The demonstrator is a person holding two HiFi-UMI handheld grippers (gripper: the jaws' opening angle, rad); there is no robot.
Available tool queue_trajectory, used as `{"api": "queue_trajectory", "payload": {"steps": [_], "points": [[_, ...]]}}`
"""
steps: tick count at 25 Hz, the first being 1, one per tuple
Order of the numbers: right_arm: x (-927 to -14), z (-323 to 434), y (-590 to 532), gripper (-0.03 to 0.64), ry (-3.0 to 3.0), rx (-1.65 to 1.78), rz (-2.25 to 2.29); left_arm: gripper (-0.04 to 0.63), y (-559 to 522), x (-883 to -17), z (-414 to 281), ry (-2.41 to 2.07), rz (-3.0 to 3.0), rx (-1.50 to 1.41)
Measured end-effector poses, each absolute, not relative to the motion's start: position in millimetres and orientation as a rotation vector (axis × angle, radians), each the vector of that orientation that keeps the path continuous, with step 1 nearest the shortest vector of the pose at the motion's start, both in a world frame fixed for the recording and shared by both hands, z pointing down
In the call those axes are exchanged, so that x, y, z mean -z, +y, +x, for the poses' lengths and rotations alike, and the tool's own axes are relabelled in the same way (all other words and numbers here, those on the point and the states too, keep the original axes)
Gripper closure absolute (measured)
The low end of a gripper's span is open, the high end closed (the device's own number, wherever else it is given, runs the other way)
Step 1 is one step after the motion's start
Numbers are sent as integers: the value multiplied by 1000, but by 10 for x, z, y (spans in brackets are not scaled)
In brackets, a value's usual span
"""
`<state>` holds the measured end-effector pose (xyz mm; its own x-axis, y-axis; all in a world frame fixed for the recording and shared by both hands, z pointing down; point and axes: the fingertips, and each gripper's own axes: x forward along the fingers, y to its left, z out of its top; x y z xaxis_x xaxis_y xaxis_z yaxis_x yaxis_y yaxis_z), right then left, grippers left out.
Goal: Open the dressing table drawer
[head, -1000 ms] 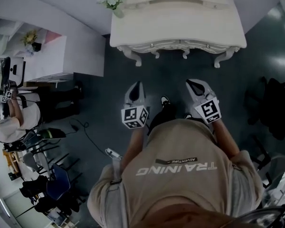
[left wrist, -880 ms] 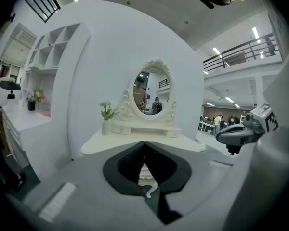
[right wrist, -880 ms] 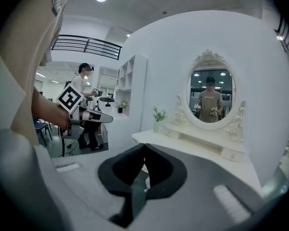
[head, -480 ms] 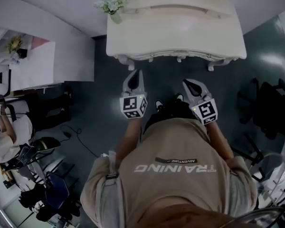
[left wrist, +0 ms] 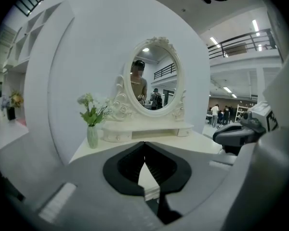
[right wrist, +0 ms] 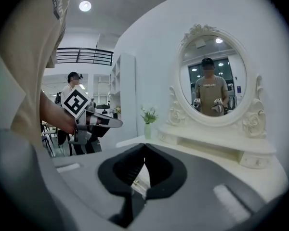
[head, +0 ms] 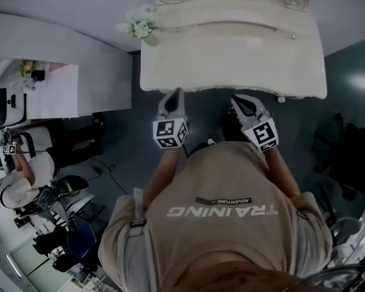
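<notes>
Standing against the far wall, the cream-white carved dressing table [head: 231, 59] took up the top of the head view, its oval ornate-framed mirror [left wrist: 151, 76] rising at the far side of the surface. A slim pale vase of white flowers [head: 140, 26] stood at the far left corner. Both tools hung just in front of the near edge, the left gripper [head: 177, 92] toward the left end and the right gripper [head: 236, 98] near the middle. Each had its jaws brought together tip to tip with nothing between them. The drawer presumably sat under that near edge, its front hidden from the head view. A tiny brass-coloured speck [right wrist: 135, 182] seen through the right gripper's jaws was possibly its knob, though that could not be settled. The step in hand looked like the approach. To do it well, the chosen gripper would need to sink below the surface edge, spread its jaws ahead of contact and close squarely on the knob. It should then draw straight toward the near side, level and without twisting.
</notes>
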<state>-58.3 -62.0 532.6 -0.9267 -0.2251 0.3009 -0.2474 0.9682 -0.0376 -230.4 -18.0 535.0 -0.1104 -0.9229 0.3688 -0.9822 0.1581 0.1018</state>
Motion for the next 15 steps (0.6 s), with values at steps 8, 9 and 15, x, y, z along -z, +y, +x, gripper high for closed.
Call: {"api": "queue_trajectory", "payload": {"steps": [8, 9, 15], "points": [[-5329, -918, -1634, 614, -2822, -21, 119, 588, -1176, -5103, -2657, -2232, 1737, -252], [-5358, -955, -1680, 614, -2805, 28, 78, 588, -1257, -5118, -2688, -2240, 1720, -244], [-5450, -1122, -1753, 614, -2791, -20, -9, 588, -1569, -5382, -2919, -2236, 1647, -250]]}}
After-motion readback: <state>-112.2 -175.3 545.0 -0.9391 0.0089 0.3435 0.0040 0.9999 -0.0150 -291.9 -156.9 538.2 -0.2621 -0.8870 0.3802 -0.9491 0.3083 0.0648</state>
